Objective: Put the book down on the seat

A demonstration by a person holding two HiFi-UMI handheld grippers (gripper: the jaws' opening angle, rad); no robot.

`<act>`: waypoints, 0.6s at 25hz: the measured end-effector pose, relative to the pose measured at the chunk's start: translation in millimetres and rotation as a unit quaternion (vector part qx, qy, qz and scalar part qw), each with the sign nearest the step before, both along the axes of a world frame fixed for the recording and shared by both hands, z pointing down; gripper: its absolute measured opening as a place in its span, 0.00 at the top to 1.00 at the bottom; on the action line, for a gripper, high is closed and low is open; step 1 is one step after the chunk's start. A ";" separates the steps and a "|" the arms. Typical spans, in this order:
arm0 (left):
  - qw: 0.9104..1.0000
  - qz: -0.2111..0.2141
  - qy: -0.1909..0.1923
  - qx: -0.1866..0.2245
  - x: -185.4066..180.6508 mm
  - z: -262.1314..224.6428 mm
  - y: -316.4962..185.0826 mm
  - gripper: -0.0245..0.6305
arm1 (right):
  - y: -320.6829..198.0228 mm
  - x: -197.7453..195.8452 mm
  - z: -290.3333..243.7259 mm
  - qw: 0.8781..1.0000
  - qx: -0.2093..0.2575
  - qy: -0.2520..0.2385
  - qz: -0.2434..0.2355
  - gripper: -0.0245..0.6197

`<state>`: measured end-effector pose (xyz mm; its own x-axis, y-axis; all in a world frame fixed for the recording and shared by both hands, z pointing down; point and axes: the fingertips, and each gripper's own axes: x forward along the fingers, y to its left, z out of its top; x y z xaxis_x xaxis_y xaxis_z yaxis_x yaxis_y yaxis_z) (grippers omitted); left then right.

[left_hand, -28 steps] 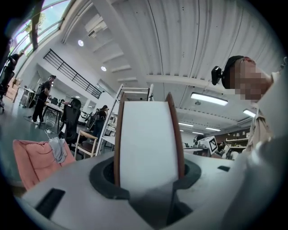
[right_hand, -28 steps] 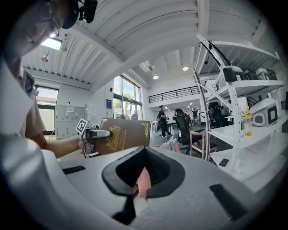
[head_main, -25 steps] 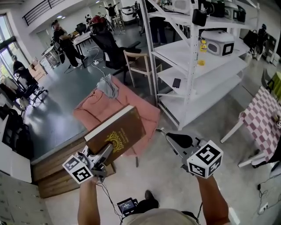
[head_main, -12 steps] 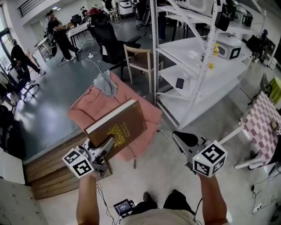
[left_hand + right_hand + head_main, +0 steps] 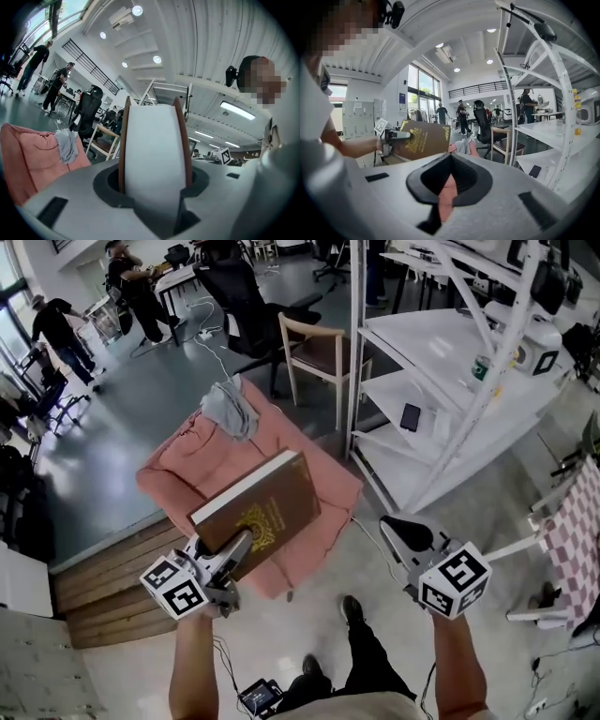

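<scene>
A thick brown book [image 5: 258, 507] with a gold crest is held slanted above the front edge of the pink cushioned seat [image 5: 197, 465]. My left gripper [image 5: 239, 545] is shut on the book's near corner; in the left gripper view the white page block [image 5: 154, 150] fills the space between the jaws. A grey cloth [image 5: 228, 409] lies on the seat's back. My right gripper [image 5: 401, 531] hovers empty to the right of the seat, jaws together. In the right gripper view the book [image 5: 424, 138] and the left gripper [image 5: 398, 135] show at the left.
A white shelving rack [image 5: 450, 381] stands right of the seat, with a phone [image 5: 409, 416] on a shelf. Behind are a wooden chair [image 5: 319, 352] and a black office chair [image 5: 244, 306]. A wooden step [image 5: 103, 587] lies left. People stand far back left.
Both grippers and the book have travelled forward and lower toward the pink seat, which now lies closer beneath the book. The left gripper's hold on the book is unchanged.
</scene>
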<state>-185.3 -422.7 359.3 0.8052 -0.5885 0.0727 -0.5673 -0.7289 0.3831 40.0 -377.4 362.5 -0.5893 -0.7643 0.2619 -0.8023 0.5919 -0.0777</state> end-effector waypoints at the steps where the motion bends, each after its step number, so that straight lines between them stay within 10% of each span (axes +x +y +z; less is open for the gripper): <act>1: 1.000 -0.003 0.000 -0.005 0.0 7.0 -10.9 0.63 | -12.8 0.3 5.4 1.000 -0.003 0.000 -0.002 0.98; 15: 0.994 -0.019 0.008 -0.110 16.0 149.6 -114.6 0.63 | -115.6 -2.3 111.9 0.997 -0.069 0.009 -0.016 0.98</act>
